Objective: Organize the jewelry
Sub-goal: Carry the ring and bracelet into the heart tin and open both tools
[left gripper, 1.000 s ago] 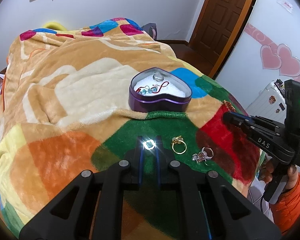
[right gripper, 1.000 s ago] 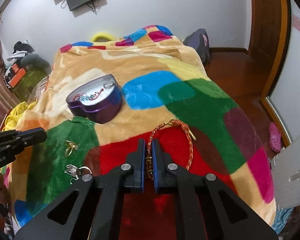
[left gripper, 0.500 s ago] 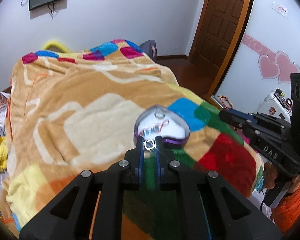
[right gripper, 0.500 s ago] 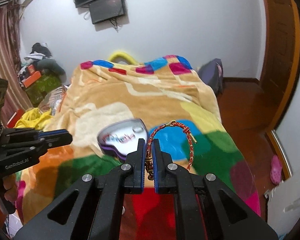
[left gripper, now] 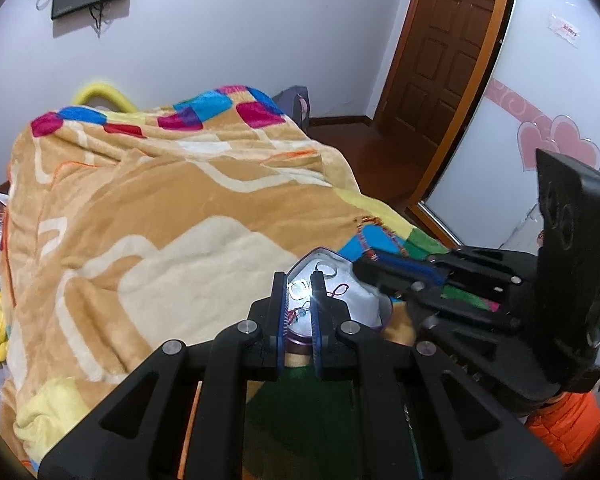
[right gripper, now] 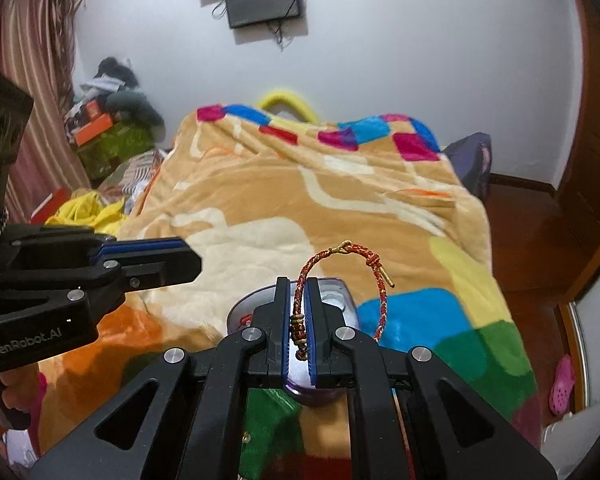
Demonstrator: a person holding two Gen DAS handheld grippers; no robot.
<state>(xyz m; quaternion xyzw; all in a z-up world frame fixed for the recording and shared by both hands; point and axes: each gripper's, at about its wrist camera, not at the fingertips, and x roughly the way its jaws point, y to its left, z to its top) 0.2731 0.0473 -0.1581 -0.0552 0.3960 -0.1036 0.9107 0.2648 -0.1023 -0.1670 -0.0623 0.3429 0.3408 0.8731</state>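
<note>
My left gripper (left gripper: 298,286) is shut on a small sparkling ring (left gripper: 298,287) and holds it just above the open purple heart-shaped jewelry box (left gripper: 363,300) with a white lining. My right gripper (right gripper: 298,292) is shut on a red braided bracelet (right gripper: 379,276), whose loop stands up past the fingertips, above the same box (right gripper: 339,300). The right gripper also shows in the left wrist view (left gripper: 403,266) at the box's right side. The left gripper shows in the right wrist view (right gripper: 152,258) to the left.
The box rests on a bed under a patchwork fleece blanket (left gripper: 148,216). A wooden door (left gripper: 443,52) and a wardrobe with heart stickers (left gripper: 559,148) stand at the right. Clutter (right gripper: 108,128) lies left of the bed.
Both grippers have lifted off the blanket with their pieces and moved forward over the heart-shaped box, closing toward each other.
</note>
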